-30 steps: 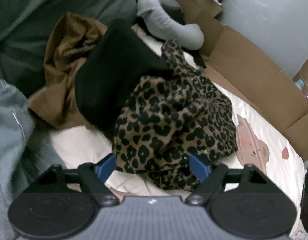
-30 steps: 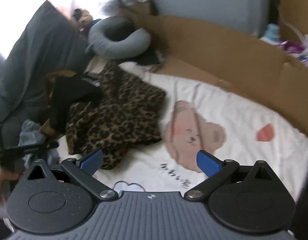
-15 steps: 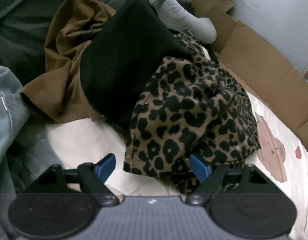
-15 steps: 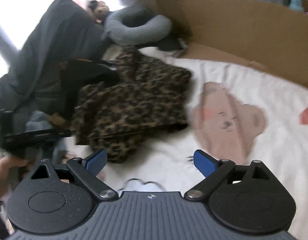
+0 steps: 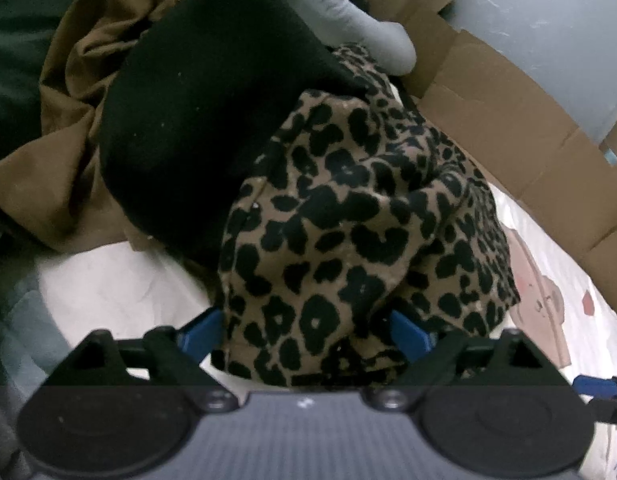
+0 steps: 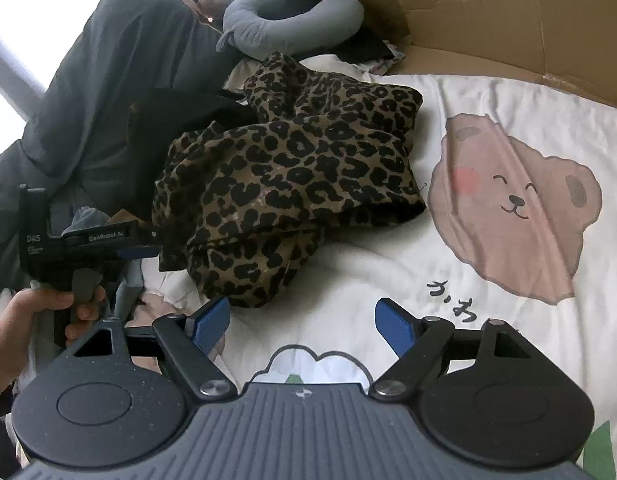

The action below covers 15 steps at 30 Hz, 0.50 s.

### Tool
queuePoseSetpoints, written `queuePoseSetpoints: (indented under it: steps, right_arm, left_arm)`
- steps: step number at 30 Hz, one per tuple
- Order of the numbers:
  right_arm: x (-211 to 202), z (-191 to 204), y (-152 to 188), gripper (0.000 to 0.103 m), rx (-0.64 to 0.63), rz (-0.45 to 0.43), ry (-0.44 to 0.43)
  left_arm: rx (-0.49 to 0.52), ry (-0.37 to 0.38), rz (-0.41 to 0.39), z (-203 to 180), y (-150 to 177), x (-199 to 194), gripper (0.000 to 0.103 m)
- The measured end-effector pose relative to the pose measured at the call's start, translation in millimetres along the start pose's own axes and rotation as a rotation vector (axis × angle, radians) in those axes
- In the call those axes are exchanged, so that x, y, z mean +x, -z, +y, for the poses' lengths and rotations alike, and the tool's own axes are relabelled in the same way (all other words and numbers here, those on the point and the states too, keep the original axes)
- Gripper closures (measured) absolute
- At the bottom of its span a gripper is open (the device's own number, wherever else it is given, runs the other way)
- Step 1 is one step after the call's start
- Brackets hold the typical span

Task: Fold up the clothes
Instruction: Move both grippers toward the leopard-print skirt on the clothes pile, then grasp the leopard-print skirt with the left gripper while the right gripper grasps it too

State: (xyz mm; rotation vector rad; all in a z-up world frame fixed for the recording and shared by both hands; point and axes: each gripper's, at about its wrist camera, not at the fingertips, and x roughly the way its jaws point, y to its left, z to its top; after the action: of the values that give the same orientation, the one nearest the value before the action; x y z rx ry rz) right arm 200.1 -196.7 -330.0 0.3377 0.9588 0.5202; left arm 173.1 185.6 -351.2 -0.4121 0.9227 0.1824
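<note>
A crumpled leopard-print garment lies on the white bear-print sheet. In the left wrist view its near end sits between the blue pads of my left gripper, whose jaws are opening; the pads flank the cloth without squeezing it. The right wrist view shows the leopard-print garment ahead and to the left, with the left gripper at its left edge, held by a hand. My right gripper hangs low over bare sheet just short of the garment's near corner. Its jaws are closing with nothing between them.
A black garment and a brown one are piled left of the leopard piece. A grey neck pillow and dark grey bedding lie behind. Cardboard walls border the sheet at back and right.
Both grippers have come down toward the leopard garment, which looms larger. Its near end now sits between the left fingers. The right jaws have narrowed.
</note>
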Motion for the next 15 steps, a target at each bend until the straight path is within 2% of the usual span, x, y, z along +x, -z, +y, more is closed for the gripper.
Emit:
queuePoseSetpoints:
  steps: [3, 4, 5, 7, 8, 9, 11, 15]
  right_arm:
    - [1, -5, -2, 0.021, 0.020, -0.010, -0.011]
    - [2, -7, -3, 0.021, 0.023, -0.013, -0.009]
    - [3, -8, -4, 0.021, 0.025, -0.015, -0.002]
    - [5, -12, -5, 0.021, 0.032, -0.024, 0.006]
    - [6, -15, -5, 0.021, 0.038, -0.027, 0.005]
    - [7, -17, -6, 0.021, 0.043, -0.030, 0.005]
    - [8, -21, -9, 0.021, 0.050, -0.032, 0.014]
    - [7, -24, -14, 0.021, 0.046, -0.042, 0.021]
  left_arm:
    - [-0.009, 0.006, -0.005, 3, 3, 3, 0.025]
    - [-0.022, 0.012, -0.007, 5, 4, 4, 0.034]
    - [-0.048, 0.023, -0.010, 7, 5, 4, 0.049]
    - [-0.075, 0.027, -0.001, 9, 6, 6, 0.069]
    - [-0.064, 0.012, -0.005, 7, 7, 4, 0.074]
    - [-0.054, -0.001, -0.008, 5, 8, 3, 0.076]
    - [-0.049, 0.017, -0.006, 3, 12, -4, 0.089]
    - [-0.033, 0.062, 0.006, -2, 23, -22, 0.093]
